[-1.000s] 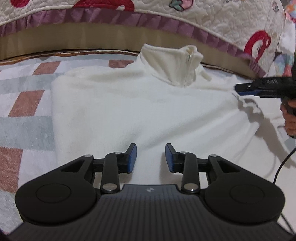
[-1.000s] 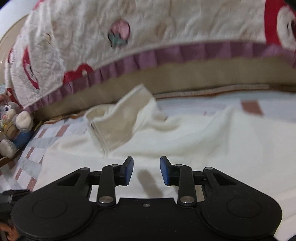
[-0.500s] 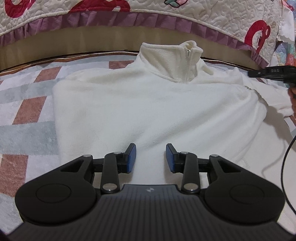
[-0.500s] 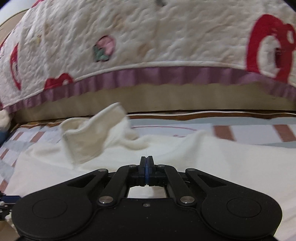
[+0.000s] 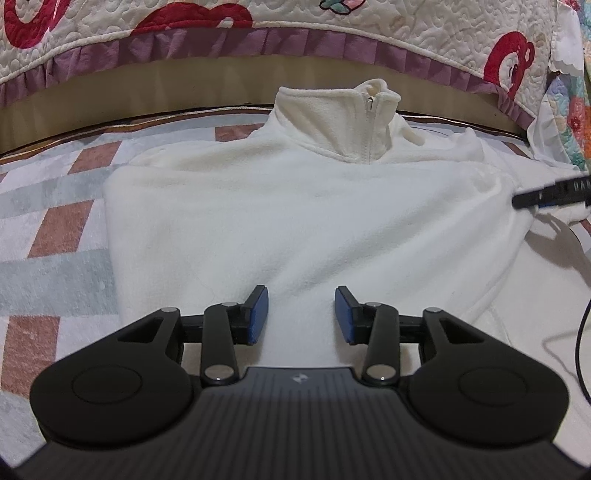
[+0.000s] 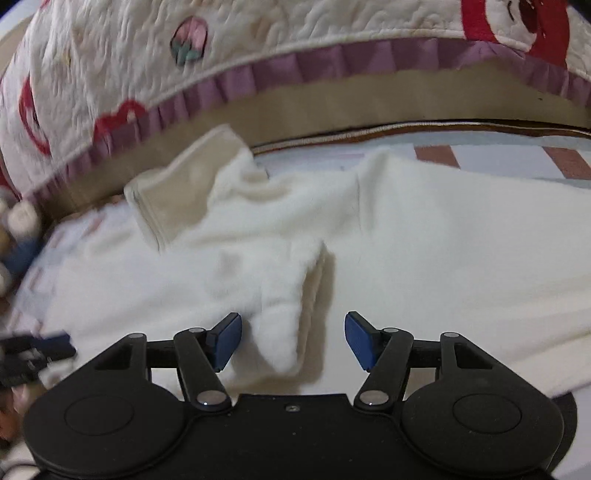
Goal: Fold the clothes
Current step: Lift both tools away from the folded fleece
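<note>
A white fleece pullover with a zip collar lies flat on a checked bedspread. One side is folded in, leaving a straight left edge. My left gripper is open and empty, low over the pullover's lower middle. In the right wrist view the pullover fills the middle and a raised fold of fleece sits between the open fingers of my right gripper, touching neither pad. The right gripper's tip shows at the right edge of the left wrist view.
A quilted cover with red and purple trim hangs along the back. The checked bedspread lies to the left. A black cable runs at the right. A soft toy sits at far left in the right wrist view.
My right gripper shut half a second ago and has opened wide again, now over a raised fold of fleece. The left gripper stayed open and drew back slightly.
</note>
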A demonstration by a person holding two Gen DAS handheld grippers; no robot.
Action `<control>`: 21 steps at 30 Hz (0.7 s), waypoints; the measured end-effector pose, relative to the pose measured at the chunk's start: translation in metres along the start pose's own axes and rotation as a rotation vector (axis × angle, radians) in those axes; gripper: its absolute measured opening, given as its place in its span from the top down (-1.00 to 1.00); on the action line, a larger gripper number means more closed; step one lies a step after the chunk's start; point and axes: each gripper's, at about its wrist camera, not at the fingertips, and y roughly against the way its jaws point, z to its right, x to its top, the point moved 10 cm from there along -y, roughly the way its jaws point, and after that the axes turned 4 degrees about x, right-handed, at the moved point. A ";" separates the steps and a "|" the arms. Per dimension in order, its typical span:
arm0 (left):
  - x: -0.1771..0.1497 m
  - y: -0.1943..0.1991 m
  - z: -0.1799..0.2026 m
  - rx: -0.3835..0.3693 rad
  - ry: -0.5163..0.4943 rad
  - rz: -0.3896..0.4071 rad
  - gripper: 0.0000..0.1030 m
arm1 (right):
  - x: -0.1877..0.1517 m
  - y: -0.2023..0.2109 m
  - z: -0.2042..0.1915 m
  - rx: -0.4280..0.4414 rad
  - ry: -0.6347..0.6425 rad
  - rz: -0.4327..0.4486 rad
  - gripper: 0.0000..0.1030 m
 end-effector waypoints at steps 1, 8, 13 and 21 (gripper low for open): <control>0.000 0.000 0.000 0.000 0.001 0.000 0.24 | -0.006 -0.002 -0.003 0.013 0.002 -0.006 -0.14; -0.002 0.000 0.002 0.002 -0.009 -0.014 0.23 | 0.010 0.020 -0.017 -0.140 0.249 0.115 0.53; -0.004 0.000 0.003 0.031 -0.062 -0.032 0.23 | 0.000 0.003 -0.010 -0.206 0.301 0.059 0.54; -0.004 0.000 -0.001 0.038 -0.056 -0.045 0.21 | 0.003 0.024 0.022 -0.204 0.111 0.110 0.30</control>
